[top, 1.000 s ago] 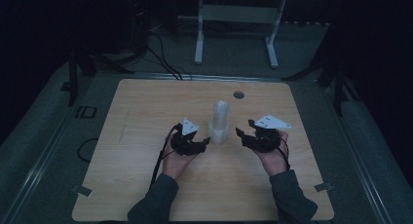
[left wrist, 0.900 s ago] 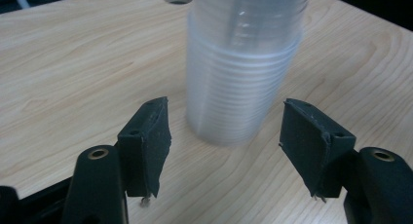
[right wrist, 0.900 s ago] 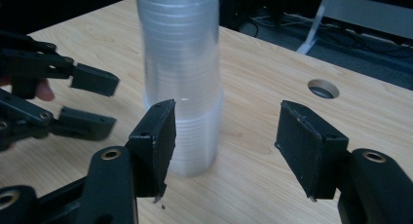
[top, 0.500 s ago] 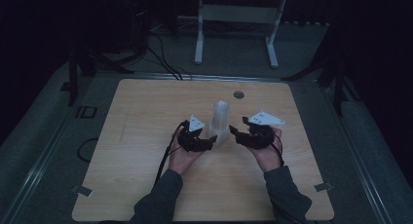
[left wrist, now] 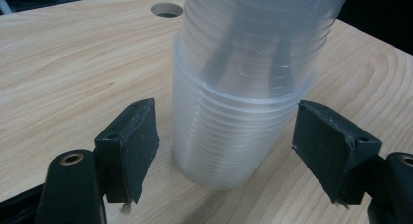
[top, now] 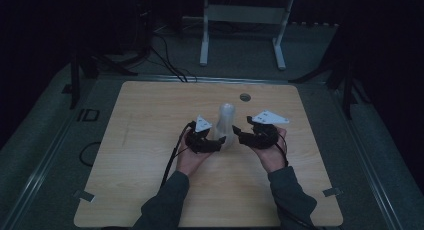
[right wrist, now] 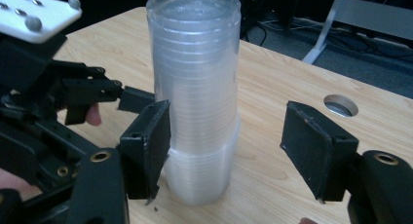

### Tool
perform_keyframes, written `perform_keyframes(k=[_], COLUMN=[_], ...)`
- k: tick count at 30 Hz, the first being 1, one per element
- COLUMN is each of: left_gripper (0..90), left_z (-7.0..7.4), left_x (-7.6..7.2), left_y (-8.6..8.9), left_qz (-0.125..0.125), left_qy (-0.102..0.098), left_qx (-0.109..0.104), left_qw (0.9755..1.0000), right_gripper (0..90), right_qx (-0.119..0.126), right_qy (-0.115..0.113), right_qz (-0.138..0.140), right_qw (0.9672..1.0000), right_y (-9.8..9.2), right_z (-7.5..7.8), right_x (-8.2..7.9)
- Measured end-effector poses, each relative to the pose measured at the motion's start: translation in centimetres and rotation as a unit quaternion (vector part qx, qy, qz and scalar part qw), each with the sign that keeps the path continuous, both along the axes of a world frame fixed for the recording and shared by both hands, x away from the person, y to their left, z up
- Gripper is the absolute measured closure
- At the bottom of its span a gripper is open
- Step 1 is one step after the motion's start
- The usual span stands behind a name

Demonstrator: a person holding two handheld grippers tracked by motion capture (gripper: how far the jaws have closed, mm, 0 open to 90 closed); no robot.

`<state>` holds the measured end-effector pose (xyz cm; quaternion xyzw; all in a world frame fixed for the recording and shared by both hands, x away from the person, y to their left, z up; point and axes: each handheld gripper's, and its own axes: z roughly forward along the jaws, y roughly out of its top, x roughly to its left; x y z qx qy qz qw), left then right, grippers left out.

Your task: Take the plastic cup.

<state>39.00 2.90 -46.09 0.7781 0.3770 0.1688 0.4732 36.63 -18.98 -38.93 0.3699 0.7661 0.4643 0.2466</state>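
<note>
Dim room, dark floor beyond; a pale wooden table (top: 150, 140) with a round cable hole (top: 245, 97) near its far edge. Your stack of clear plastic cups (top: 225, 124) stands upright at table centre, mouths down, the upper cups forming a narrower column above a wider bottom cup. You hold the left gripper (top: 212, 144) at the stack's left and the right gripper (top: 239, 133) at its right, both low, near the base. In the left gripper view the jaws stand wide apart, straddling the lower cups (left wrist: 238, 131) without touching them. In the right gripper view the jaws are likewise spread; the left-hand jaw sits just beside the stack (right wrist: 199, 97), and contact cannot be confirmed, while the other jaw is well clear. Nothing is gripped yet. My reading: you are at the approach stage, both tools positioned for a hold, likely one to pin the bottom cup and one to draw off the rest. No cup is separated; closing, lifting and parting all remain.
</note>
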Motion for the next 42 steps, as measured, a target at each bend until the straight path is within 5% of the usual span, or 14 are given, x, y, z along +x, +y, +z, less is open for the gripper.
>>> perform_keyframes(k=[35, 42], left_gripper=[23.4, 23.6], left_z=[-0.3, -0.3], left_x=[0.4, 0.3], left_y=[-1.7, -1.8], left_qz=[0.001, -0.001], left_qy=[-0.037, -0.040], left_qx=[-0.014, -0.015], left_qw=[0.9992, 0.9991], right_gripper=[29.5, 29.7], right_qx=[0.028, 0.019], right_qy=[-0.003, -0.001], right_qz=[0.028, 0.030], right_qw=[0.9992, 0.9994], right_y=[2.8, 3.5], right_z=[0.9, 1.0], right_x=[2.6, 3.5])
